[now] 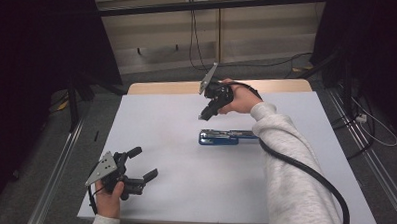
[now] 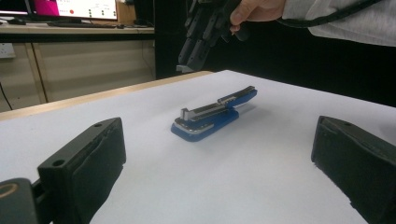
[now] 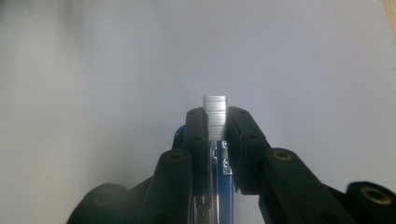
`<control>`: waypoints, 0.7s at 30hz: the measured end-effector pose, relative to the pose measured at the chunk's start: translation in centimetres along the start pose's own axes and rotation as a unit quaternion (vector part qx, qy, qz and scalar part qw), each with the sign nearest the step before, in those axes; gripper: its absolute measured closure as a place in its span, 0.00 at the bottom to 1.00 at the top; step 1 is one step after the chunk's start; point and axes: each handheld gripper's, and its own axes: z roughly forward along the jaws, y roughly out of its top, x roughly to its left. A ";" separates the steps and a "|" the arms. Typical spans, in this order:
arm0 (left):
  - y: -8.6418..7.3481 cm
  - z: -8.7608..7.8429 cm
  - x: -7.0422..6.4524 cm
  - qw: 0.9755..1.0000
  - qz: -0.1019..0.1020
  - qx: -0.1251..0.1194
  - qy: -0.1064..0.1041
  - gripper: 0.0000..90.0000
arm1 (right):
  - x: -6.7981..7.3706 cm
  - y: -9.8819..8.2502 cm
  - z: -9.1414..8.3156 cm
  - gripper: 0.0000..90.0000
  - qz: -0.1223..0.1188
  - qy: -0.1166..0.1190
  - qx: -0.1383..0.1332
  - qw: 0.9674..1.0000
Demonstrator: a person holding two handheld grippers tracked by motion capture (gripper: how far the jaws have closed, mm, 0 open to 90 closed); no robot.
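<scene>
Left hand-held gripper [image 1: 143, 166] wide open near table [image 1: 183, 201] edge, right hand-held gripper [image 3: 217, 122] pinching staple strip [image 3: 215, 112] above stapler [image 1: 225, 137]

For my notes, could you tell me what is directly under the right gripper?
Under the right gripper, shut on a strip of staples, lies the blue stapler on the white table; the gripper covers part of it.

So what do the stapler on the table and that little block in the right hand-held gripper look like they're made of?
The stapler looks like glossy blue plastic for the base and arm, with a silvery metal channel along its open top, judging by the shine. The block clamped in the right hand-held gripper is bright and silvery with fine parallel ridges, so probably a metal strip of staples.
</scene>
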 end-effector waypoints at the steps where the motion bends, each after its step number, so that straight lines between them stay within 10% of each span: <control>1: 0.0 0.0 0.0 1.000 0.002 0.001 0.000 0.03 | 0.0 0.0 0.0 0.87 0.000 -0.001 0.000 1.000; 21: 0.0 -0.1 0.0 1.000 0.002 0.002 0.000 0.03 | -0.1 -0.3 0.2 0.87 -0.001 0.000 -0.002 1.000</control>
